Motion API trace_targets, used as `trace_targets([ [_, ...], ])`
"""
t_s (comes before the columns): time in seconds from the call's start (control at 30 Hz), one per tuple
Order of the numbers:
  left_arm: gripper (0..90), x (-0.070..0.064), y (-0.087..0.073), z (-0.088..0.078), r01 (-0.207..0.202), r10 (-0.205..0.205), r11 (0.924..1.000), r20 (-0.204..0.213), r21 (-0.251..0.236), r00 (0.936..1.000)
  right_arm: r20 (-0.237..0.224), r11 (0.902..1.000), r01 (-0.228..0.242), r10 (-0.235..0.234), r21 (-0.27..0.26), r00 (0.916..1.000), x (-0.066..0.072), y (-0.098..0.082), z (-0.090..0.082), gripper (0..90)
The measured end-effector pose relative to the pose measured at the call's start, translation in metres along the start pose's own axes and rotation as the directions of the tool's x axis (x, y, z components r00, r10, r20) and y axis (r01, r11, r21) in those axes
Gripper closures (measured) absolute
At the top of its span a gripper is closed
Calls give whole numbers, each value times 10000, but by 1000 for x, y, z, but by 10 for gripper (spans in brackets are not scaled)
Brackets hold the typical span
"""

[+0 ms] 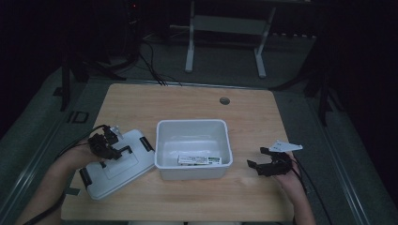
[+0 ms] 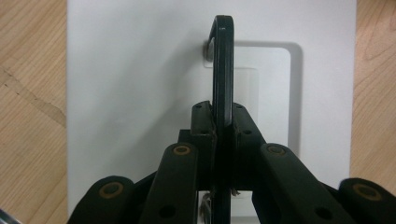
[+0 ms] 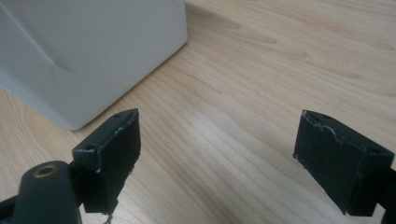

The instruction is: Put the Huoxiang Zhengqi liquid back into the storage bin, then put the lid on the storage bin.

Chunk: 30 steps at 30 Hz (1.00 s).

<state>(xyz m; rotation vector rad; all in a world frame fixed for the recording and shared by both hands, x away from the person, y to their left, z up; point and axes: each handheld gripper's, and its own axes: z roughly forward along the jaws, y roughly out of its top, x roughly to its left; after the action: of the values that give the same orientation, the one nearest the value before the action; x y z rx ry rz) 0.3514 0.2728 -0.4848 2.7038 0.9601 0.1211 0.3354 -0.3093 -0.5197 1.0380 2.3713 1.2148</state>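
The left gripper (image 1: 114, 143) is sitting over the white lid (image 1: 117, 165), which is lying flat on the table (image 1: 187, 101) at about 9 o'clock from the white bin (image 1: 193, 149), its near corner touching or almost touching the bin's left wall. In the left gripper view the jaws are clamping the lid's black handle (image 2: 223, 70), which is standing upright on edge between the pads; the grip is presumably there so the lid can be lifted by its centre and stay level. The lid's black latches (image 1: 146, 143) are hanging loose at its ends, so nothing is locking it to anything. The bin is standing open in the middle of the table, with a flat green-and-white packet (image 1: 199, 160) lying inside against the near wall. The right gripper (image 1: 259, 158) is resting low at 3 o'clock from the bin, clear of it, jaws spread wide and holding nothing; in the right gripper view only bare wood is lying between the pads (image 3: 114, 154), with the bin's corner (image 3: 88, 56) off at 10 o'clock. It seems to be waiting there to steady the bin. Likely step in hand: carrying the lid over to close the bin.
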Motion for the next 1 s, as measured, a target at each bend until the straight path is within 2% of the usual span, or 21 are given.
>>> trace_targets([
  [0.03,827,0,0,0,15,-15,10000,25,15,10000,182,10000,3,-2,-41,9998,1,-5,0,144],
  [0.13,827,0,0,0,37,-38,10000,47,24,10000,263,9998,-87,91,-156,9996,2,-9,1,143],
  [0.17,827,0,0,0,30,-31,10000,55,39,10000,505,9995,-125,139,-274,9986,1,-14,1,143],
  [0.23,827,0,0,0,19,-19,10000,93,41,10000,642,9990,-242,266,-370,9976,0,-17,0,143],
  [0.27,830,0,0,0,19,-19,10000,93,41,10000,642,9990,-242,266,-370,9976,0,-17,0,143],
  [0.37,830,0,-1,0,66,-66,10000,91,-5,9999,1013,9991,-223,257,-348,9945,0,-25,0,143],
  [0.57,834,1,-2,0,80,-78,9999,171,-113,9998,1011,9960,-656,715,-608,9923,-3,-37,-3,143],
  [0.8,834,0,-3,-2,-22,22,10000,302,7,9995,879,9949,-755,813,-673,9928,-3,-39,-5,143],
  [1.0,834,0,-7,-16,18,-13,9999,356,-128,9994,757,9948,-785,834,-656,9936,-3,-39,-4,142],
])
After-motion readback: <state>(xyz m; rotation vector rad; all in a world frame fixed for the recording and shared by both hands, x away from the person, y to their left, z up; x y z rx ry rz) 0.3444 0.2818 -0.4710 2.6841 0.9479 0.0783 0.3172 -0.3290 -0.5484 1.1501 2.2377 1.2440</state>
